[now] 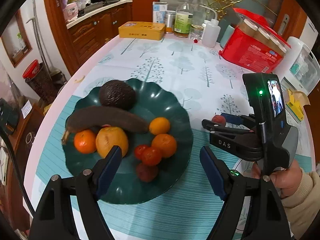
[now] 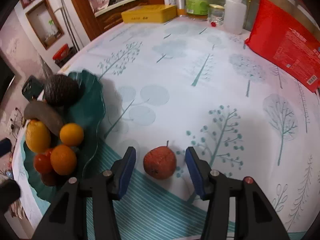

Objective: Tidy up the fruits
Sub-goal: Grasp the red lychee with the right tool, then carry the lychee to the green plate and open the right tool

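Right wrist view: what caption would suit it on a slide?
Open right gripper straddles a small red stemmed fruit on the tree-patterned tablecloth, beside the dark green scalloped plate.

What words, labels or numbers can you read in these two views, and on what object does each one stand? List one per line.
"DAS": white letters on the side of the right gripper.
Yellow tin: print on lid and front, too blurred to read.
Red package: white text and a barcode, too small to read.
Green-labelled bottle: label text unreadable.

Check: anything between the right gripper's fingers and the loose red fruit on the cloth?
Nothing: the right gripper brackets the red fruit, only bare tablecloth in the gaps, per the right wrist view.
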Demonstrator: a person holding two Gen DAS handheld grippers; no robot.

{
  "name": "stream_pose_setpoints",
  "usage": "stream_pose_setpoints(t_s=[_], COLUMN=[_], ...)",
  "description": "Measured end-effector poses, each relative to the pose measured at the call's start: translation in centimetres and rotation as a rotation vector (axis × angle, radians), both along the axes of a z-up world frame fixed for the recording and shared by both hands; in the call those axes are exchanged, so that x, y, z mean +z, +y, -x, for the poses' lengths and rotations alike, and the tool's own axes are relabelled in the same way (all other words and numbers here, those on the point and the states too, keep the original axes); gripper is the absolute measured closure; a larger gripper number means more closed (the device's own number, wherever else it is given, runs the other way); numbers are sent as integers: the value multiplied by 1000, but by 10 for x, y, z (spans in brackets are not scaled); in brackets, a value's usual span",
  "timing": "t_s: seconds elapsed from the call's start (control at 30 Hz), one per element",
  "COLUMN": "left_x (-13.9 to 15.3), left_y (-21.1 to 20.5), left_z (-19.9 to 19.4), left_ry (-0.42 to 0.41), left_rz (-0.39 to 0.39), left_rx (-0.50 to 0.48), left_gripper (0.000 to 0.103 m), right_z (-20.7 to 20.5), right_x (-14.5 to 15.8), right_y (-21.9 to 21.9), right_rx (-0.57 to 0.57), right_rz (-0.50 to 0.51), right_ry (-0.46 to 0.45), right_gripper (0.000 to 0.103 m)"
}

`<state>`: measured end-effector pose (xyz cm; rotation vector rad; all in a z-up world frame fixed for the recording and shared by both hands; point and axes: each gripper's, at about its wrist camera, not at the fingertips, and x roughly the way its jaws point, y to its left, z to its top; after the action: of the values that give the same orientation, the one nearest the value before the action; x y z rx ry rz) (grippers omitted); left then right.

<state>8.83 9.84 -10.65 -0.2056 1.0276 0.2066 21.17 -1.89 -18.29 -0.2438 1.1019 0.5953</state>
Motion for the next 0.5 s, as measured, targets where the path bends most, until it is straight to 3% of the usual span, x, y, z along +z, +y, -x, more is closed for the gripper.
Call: stream_pose_setpoints(t_s=[0.13, 0.5], left_x=[1, 6], left_y=[5, -10], left_z=[7, 21], left_ry=[7, 39], left_rz=[2, 20], left_rx=[22, -13], left_gripper=[24, 24], right_z=[4, 26], right_x=[0, 22], right_y=[6, -5], right_rx=[15, 4], right_rz=[28, -32], right_ry=[-37, -32], right_gripper=[73, 73])
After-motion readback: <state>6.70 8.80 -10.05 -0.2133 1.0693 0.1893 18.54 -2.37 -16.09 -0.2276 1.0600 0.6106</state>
